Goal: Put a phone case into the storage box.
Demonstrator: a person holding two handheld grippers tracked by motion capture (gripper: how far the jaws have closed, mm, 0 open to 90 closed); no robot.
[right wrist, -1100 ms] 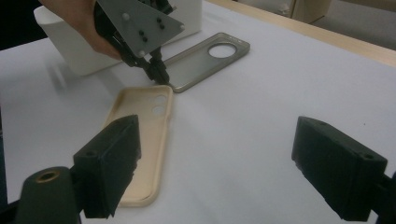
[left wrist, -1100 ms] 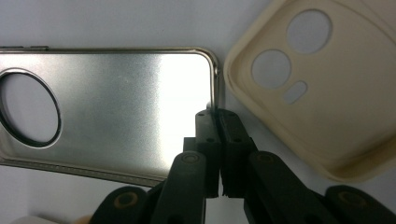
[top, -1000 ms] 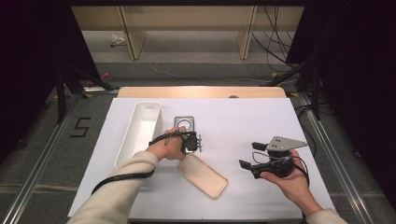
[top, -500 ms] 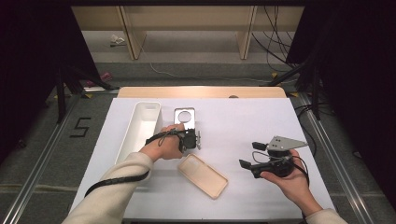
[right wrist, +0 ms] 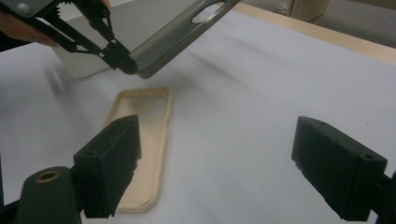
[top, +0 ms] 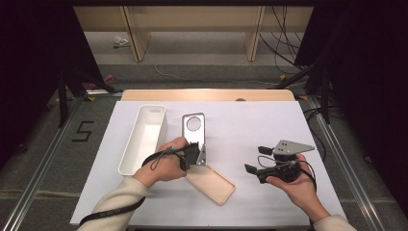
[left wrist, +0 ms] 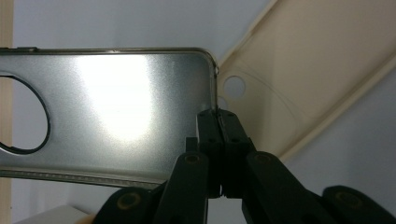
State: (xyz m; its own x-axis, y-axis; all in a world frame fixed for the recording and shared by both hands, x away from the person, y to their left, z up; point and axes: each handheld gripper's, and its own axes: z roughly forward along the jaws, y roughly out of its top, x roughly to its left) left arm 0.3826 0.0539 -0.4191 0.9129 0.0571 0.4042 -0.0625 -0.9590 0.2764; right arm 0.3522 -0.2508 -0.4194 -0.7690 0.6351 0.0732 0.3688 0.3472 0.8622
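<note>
Presently catalogued, largest first: a white-covered table (top: 269, 125) with a pale wooden far edge; on its left part a long white rectangular plastic bin (top: 144, 139), open-topped and apparently empty; beside the bin, a clear grey-tinted phone case with a round camera cut-out (top: 194, 131), lifted off the table and tilted, its camera end toward the far side; just beneath its near end, flat on the table, a beige soft phone case (top: 211, 184), open side up. The left gripper (top: 196, 154) is clenched on the near short edge of the clear case; the left gripper view shows both jaws pressed together on that thin rim. The right gripper (top: 256, 161) hangs released, jaws wide apart with nothing between them, well to the right of both cases. Risks, as judged: the hold is a narrow pinch at one end of a long, smooth shell, so the case could pivot or slip out if swung quickly; its hanging near corner could also catch the beige case directly below and drag it. Obstructions: the bin wall stands close on the left and must be cleared if the case is bound there; the table to the right is free.
</note>
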